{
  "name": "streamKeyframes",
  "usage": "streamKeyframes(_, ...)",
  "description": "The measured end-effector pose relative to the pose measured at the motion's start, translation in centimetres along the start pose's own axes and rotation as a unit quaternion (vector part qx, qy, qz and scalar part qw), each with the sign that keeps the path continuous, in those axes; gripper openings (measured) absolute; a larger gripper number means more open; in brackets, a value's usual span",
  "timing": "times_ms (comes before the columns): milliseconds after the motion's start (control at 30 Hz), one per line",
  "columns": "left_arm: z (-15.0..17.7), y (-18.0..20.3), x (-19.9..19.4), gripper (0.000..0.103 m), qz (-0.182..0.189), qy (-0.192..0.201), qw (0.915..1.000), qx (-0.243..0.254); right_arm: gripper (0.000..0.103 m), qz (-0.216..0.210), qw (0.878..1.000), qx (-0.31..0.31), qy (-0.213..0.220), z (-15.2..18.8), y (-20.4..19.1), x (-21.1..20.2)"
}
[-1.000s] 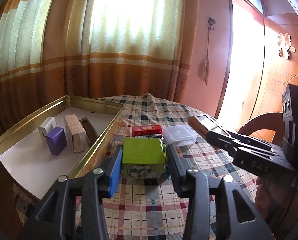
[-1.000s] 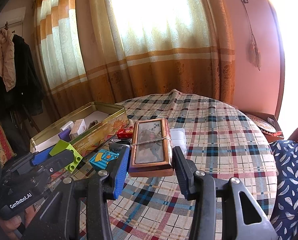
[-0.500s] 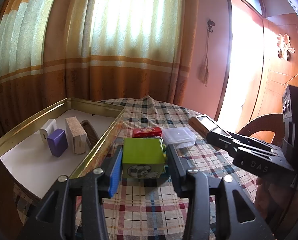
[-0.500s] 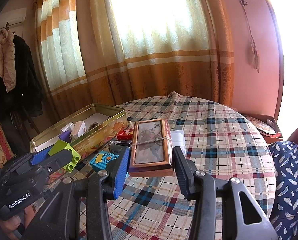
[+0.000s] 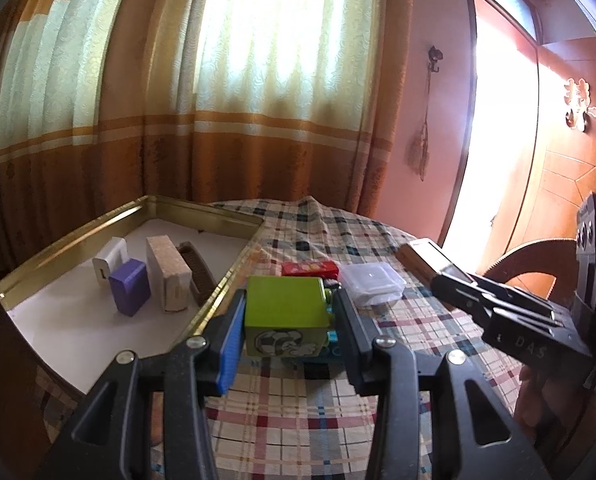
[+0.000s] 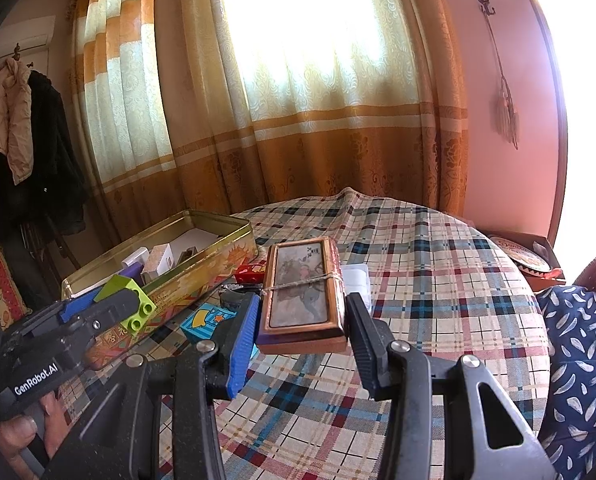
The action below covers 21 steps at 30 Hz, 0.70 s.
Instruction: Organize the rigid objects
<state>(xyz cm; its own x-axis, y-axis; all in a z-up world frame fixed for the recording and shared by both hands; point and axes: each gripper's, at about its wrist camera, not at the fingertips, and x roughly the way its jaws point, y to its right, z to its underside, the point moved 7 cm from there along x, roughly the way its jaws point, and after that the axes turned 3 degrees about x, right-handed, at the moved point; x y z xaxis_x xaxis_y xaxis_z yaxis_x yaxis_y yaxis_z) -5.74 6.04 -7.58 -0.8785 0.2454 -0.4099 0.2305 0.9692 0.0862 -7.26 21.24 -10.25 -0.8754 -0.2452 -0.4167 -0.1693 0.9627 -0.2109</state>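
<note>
While each hand-held gripper [image 5: 287, 322] grips something, tin [image 5: 73, 240] sits left

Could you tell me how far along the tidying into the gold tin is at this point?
Partly done. Four small items already stand in the gold tin: a white box, a purple box, a tan box and a dark comb-like piece. In hand: the left gripper grips a green block; the right gripper grips a framed picture box. Left on the table: a red box, a clear plastic case and a blue block.
</note>
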Motion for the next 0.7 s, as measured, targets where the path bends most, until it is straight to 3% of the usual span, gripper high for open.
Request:
streamKeyframes(467,-1.5,-3.3,-0.1,0.041,-0.043,0.024,0.9987,-0.015,0.045,0.004,1.000,-0.025,0.012,-0.1,-0.8,-0.4)
streamKeyframes(700,-1.3,-4.3,0.5,0.041,-0.039,0.011,0.9986,-0.035,0.042,0.004,0.999,-0.045,0.006,0.0,-1.6,-0.1)
